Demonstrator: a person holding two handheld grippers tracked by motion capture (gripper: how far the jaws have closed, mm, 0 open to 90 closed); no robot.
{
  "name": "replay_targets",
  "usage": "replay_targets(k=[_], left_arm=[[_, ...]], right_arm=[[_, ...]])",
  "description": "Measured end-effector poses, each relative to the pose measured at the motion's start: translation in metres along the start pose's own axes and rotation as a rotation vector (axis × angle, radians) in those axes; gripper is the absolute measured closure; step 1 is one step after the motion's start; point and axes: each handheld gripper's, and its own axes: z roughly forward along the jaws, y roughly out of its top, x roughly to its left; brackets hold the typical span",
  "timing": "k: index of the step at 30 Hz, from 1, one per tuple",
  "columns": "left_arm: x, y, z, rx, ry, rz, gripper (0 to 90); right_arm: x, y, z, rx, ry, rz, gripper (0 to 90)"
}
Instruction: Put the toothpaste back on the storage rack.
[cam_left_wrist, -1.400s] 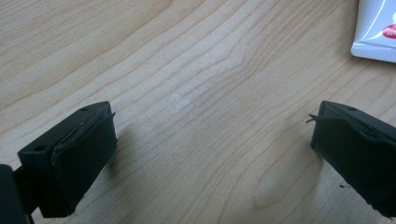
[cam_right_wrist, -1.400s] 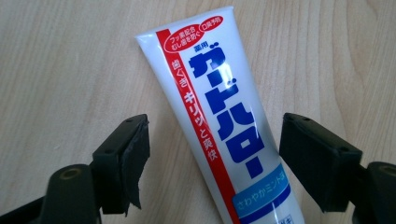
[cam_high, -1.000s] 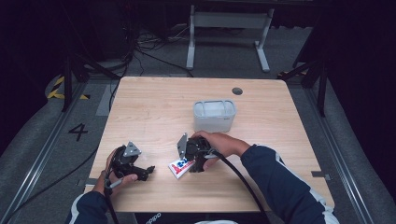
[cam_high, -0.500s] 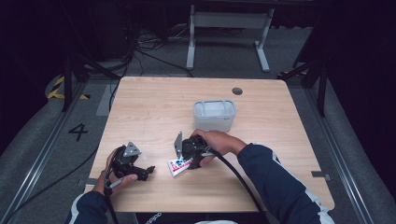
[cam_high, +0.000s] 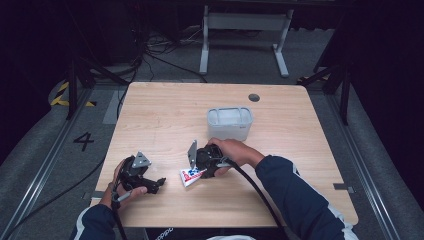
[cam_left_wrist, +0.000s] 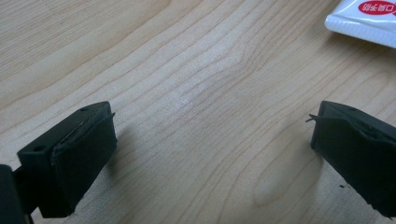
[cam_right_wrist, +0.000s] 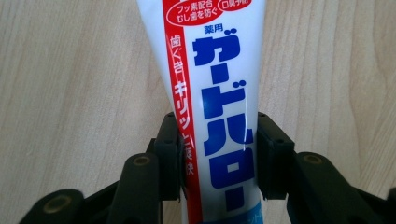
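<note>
Since the earlier frame the right tongs (cam_right_wrist: 218, 154) had closed on the toothpaste tube (cam_right_wrist: 212, 93), low over the wooden surface (cam_high: 165, 115), perhaps touching it. The left tongs (cam_left_wrist: 210, 149) sat wide apart nearby; a grey tub (cam_high: 229, 123) stood behind.

The person wore dark navy sleeves (cam_high: 295, 192), and each black gripper, left (cam_high: 159, 182) and right (cam_high: 192, 176), carried a grey three-cornered plate and trailed a black cable.
</note>
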Motion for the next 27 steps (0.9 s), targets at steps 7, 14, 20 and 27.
replay_targets(k=[7,14,20,27], left_arm=[[0.0,0.0,0.0,-0.001,-0.003,0.003,0.4],[0.0,0.0,0.0,0.0,-0.002,0.002,0.4],[0.0,0.0,0.0,0.003,-0.005,0.0,0.4],[0.0,0.0,0.001,0.001,-0.014,-0.003,0.2]], right_arm=[[-0.001,-0.009,-0.004,-0.067,-0.015,0.049,62.5],[0.0,-0.023,-0.017,-0.19,-0.042,0.096,62.7],[0.006,-0.035,-0.031,-0.266,-0.072,0.136,62.8],[0.013,-0.055,-0.044,-0.363,-0.1,0.185,62.7]])
